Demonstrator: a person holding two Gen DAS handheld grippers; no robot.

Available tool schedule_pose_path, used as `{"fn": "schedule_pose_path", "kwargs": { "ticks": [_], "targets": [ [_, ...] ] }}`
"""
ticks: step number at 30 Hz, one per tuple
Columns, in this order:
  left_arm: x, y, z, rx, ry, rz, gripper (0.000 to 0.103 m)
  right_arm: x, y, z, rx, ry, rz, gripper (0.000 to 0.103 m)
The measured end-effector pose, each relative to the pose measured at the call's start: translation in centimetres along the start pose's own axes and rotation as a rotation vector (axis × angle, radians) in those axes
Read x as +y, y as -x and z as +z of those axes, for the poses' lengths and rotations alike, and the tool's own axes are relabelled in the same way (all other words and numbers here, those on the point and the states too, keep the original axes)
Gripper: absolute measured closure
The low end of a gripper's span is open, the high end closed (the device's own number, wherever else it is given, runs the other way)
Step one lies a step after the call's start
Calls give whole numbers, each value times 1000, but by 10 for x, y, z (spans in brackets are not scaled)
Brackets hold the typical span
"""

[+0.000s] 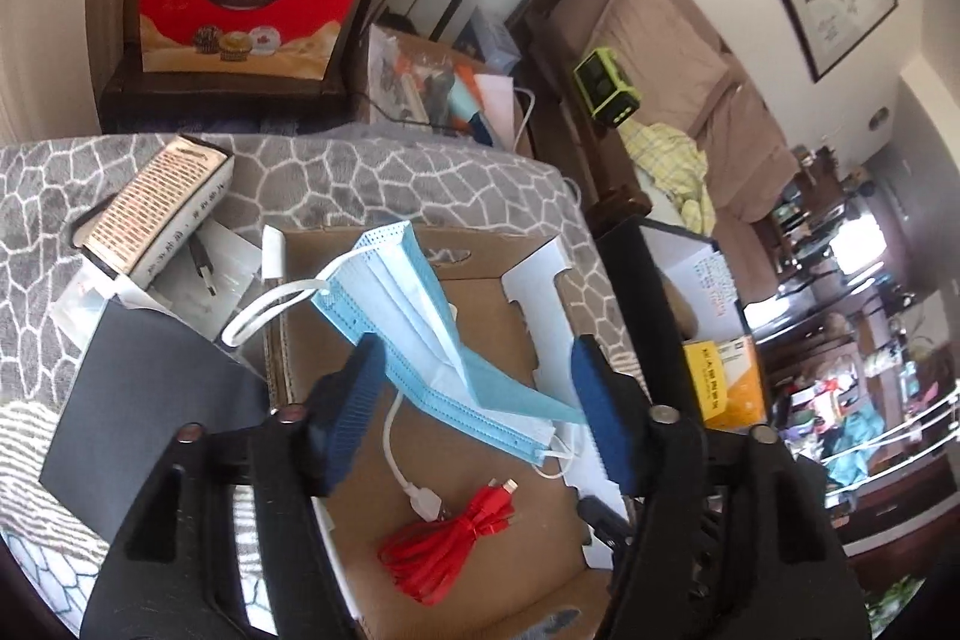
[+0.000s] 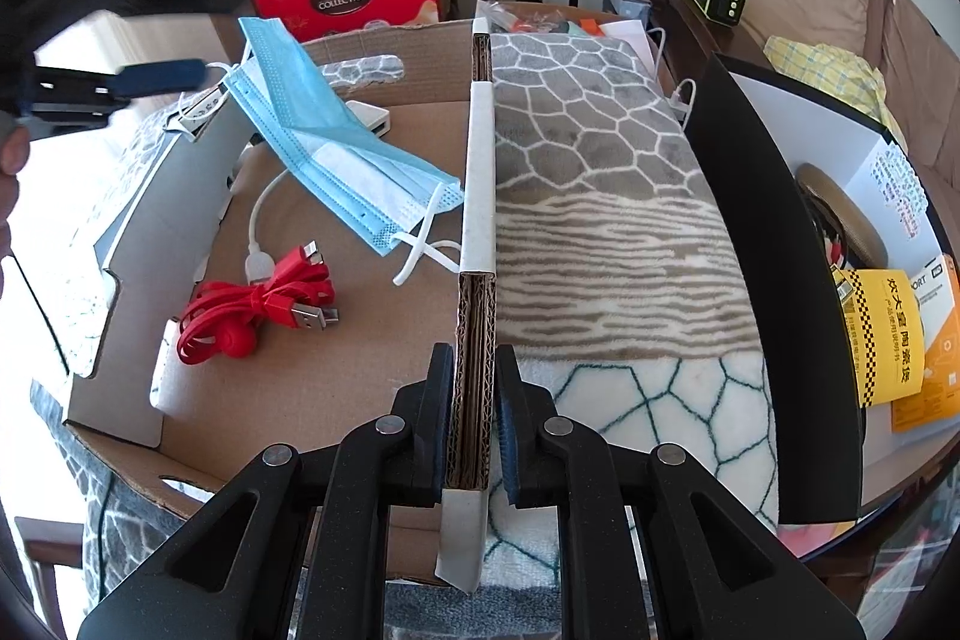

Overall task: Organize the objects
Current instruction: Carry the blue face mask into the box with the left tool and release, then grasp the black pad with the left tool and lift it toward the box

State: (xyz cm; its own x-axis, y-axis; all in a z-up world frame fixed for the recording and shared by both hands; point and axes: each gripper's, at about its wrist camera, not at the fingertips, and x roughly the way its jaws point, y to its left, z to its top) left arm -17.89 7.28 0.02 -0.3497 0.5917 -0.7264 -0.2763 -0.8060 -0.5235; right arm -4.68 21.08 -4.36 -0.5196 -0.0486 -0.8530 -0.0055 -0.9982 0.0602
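Looking down along the left tool (image 1: 474,349): spread wide, pressing on nothing. Right between its two blue pads (image 1: 354,388), and a little ahead, the blue mask (image 1: 408,316), already inside the cardboard box (image 1: 480,253). Lying long-ways from far left to near right, slanting across the gap of the tool, with the high end up by the back of the box and the low end down by the right pad. Hard to say whether touching the left pad or just beside it. From the right side, looks propped up or hanging, one ear loop very close to a finger of the left tool; cannot tell if hooked on it or free. Under the mask, on the box floor, a red cable (image 1: 444,538) tied in a bundle and a white cable (image 1: 396,454). Over at the right tool (image 2: 474,358): pressed together on the box wall (image 2: 477,148), probably to keep the box steady. Much nearer to the mask on the left side, so likely a left-side job to get clear of that loop and then go for something outside the box, maybe the book (image 1: 156,208) on the blanket (image 2: 600,160). Hidden behind the black body of the left tool: the near part of the box floor. Blurred in the right view: the left tool and the hand around it.
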Motion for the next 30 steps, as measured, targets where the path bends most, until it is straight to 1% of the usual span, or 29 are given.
{"fn": "schedule_pose_path", "kwargs": {
  "ticks": [2,5,8,9,13,17,20,22,25,30],
  "targets": [
    [3,17,0,-23,-2,-8,38,-1,0,0,0,-3,2,91],
    [13,43,-2,-76,2,15,33,-1,-1,0,4,-3,3,91],
    [29,65,-8,-111,16,76,31,-1,-1,-1,4,-4,1,91],
    [37,71,-12,-119,18,108,30,-2,-1,-1,4,-4,3,91],
    [65,82,-27,-119,22,230,29,-4,-1,0,7,-11,12,91],
    [97,83,-44,-86,50,285,29,-3,0,0,8,-6,8,91],
    [120,85,-54,-83,86,272,29,-4,-1,0,9,-10,7,91],
    [135,86,-58,-83,118,245,29,-3,-1,0,11,-9,5,91],
    [157,83,-62,-74,179,179,29,-3,-1,-1,11,-8,3,91],
    [186,74,-68,-58,281,109,29,-3,-1,-2,14,-7,-1,91]
  ]
}}
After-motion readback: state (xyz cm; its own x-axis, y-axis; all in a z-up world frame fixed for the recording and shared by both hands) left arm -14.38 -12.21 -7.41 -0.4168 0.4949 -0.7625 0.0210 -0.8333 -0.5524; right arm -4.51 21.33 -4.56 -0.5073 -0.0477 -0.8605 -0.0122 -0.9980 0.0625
